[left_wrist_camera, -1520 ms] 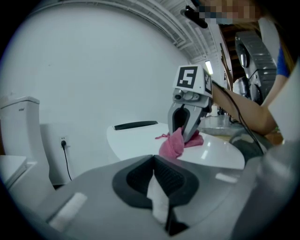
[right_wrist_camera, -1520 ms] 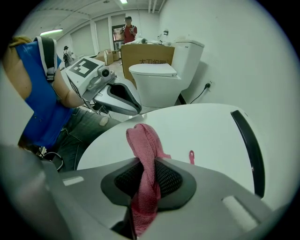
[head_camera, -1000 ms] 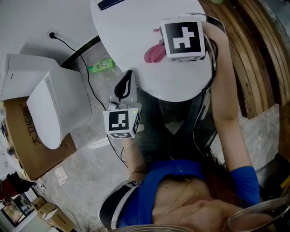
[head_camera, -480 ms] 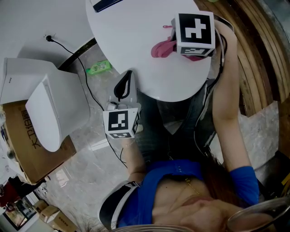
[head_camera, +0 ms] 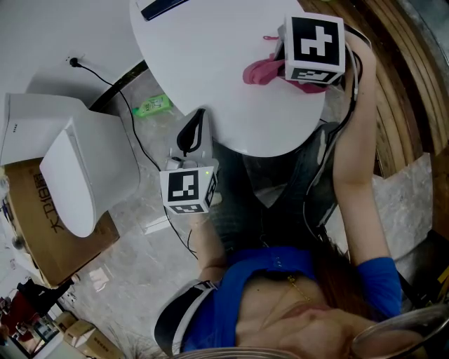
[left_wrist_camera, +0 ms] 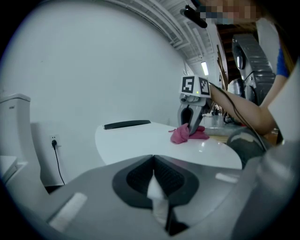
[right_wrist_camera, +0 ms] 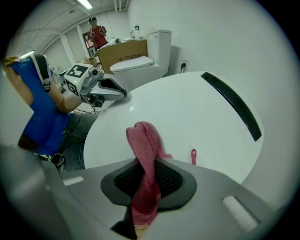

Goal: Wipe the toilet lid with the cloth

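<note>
- My right gripper (right_wrist_camera: pixel 146 168) is clamped on the pink cloth (head_camera: pixel 261 71); a fold of it is pinched between the dark pads and bulges out past the fingertips
- The gripper sits over the right side of the round white table (head_camera: pixel 203 56), near its edge, and the loose part of the cloth bunches on the table top under the jaws
- A small pink loop (right_wrist_camera: pixel 193 156) lies on the table just beside the cloth
- My left gripper (left_wrist_camera: pixel 153 161) has its jaws pressed together; a pale sliver shows in the seam between the pads, and I cannot tell what it is
- That gripper is held at the table's near edge, at about the height of the table top, with its tips pointing in over the table towards the right gripper
- A long black bar (head_camera: pixel 165 5) lies on the table at its far edge, well apart from the cloth
- The toilet lid (head_camera: pixel 66 175) is off the table altogether, to the table's left in the head view; it is white, lowered, and nothing touches it
- A cardboard box (head_camera: pixel 42 224) stands against the toilet on the side away from the table
- A green bottle (head_camera: pixel 156 104) lies on the floor between the table and the toilet, close under the table's rim
- A black cable (head_camera: pixel 112 77) runs from a wall socket down along the floor past the table's left edge
</note>
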Demonstrator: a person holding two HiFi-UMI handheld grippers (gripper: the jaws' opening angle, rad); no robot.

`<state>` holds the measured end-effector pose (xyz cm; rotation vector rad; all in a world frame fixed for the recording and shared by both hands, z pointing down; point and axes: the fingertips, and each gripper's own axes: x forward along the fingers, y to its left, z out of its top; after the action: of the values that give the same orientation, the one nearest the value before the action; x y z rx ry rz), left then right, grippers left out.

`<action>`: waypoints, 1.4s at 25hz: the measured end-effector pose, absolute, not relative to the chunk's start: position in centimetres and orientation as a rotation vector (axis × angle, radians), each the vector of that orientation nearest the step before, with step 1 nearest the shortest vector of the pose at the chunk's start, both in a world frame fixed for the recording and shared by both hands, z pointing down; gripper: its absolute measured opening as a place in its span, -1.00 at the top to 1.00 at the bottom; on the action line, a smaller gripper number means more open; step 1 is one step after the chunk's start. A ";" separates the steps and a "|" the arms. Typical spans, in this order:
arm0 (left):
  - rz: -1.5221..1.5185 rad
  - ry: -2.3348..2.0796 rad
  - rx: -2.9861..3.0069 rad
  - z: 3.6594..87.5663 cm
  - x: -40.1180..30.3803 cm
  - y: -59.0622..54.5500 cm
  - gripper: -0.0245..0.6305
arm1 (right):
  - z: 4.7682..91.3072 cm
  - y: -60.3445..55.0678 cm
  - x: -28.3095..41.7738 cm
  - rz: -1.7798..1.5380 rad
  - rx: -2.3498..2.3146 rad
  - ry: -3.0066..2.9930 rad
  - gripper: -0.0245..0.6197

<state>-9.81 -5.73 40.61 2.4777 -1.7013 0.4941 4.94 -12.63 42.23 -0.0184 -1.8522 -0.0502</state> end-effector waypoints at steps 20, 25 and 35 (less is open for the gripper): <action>0.455 -1.676 2.490 40.9 -10.3 -5.5 0.92 | 42.7 -9.9 5.0 -0.067 -0.172 -1.757 0.69; 0.441 -1.665 2.497 40.9 -10.4 -5.4 0.92 | 42.8 -9.3 4.4 -0.105 -0.210 -1.782 0.69; 0.432 -1.667 2.483 40.9 -11.3 -5.2 0.92 | 42.8 -6.8 1.0 -0.217 -0.314 -1.806 0.70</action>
<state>-11.34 -5.24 40.85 2.4834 -1.6665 0.4323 1.00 -6.80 42.78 -0.3135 -1.8057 -0.2167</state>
